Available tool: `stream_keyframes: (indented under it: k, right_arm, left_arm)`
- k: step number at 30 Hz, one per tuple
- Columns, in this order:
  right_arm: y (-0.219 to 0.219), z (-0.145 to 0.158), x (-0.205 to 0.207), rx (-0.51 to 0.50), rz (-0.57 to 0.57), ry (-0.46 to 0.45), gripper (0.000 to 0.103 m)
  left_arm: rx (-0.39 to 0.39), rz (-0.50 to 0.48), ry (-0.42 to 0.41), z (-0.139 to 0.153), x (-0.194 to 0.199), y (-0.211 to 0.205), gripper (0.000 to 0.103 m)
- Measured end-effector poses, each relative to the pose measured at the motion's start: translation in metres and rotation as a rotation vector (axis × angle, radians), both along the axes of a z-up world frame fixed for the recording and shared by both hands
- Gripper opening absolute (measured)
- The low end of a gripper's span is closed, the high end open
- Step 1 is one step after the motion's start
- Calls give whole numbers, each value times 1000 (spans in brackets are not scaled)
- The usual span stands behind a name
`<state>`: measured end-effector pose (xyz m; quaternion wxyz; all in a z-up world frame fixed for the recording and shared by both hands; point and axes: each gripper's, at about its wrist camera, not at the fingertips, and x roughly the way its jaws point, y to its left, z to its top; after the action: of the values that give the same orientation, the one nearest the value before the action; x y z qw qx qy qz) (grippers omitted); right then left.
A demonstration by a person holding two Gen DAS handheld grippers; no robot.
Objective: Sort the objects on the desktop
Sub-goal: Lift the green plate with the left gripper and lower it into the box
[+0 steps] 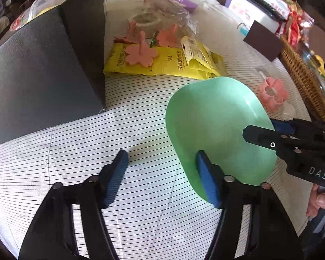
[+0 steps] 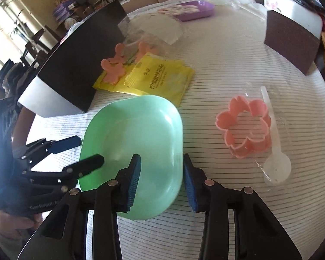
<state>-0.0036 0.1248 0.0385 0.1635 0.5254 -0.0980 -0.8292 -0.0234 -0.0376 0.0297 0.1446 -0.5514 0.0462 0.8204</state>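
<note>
A pale green dish [image 1: 216, 125] [image 2: 136, 134] lies on the striped tablecloth [image 1: 97, 143]. My left gripper [image 1: 162, 177] straddles its near-left rim, one blue pad inside the dish and the other out on the cloth, with a wide gap. My right gripper [image 2: 162, 182] straddles the opposite rim, its left pad over the bowl and its right pad just outside the edge. Neither pair of pads clamps the thin wall. In the other wrist's view the right gripper [image 1: 260, 129] and the left gripper [image 2: 91, 149] are each seen at the dish's edge.
Yellow sachets [image 1: 162, 62] [image 2: 158, 75] with pink flower pieces [image 1: 140, 54] lie behind the dish. A pink flower cutter [image 2: 244, 127] and a wrapped white spoon [image 2: 275, 169] are to the right. A black box [image 1: 43, 75], a brown block [image 2: 292, 43], a purple dish [image 2: 195, 10] and a wicker basket [image 1: 303, 82] ring the table.
</note>
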Motion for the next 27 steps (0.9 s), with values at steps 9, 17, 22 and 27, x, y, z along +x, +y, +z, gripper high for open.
stream_keyframes:
  k: [9,17,22,27]
  right_arm:
    - [-34,19,20,11,97,28,19]
    - [-66,88,28,-54,110,166,19]
    - [-135,140,-11,-46,206,241,19]
    - [-208,155,-80,-138,256,197,19]
  left_arm:
    - [66,6,7,15,-3,-20,36]
    - [157,47,77,79,0,-73,38]
    - [108,92,125,136,-31,-138,40]
    - [18,148,119,168,-90,-202,48]
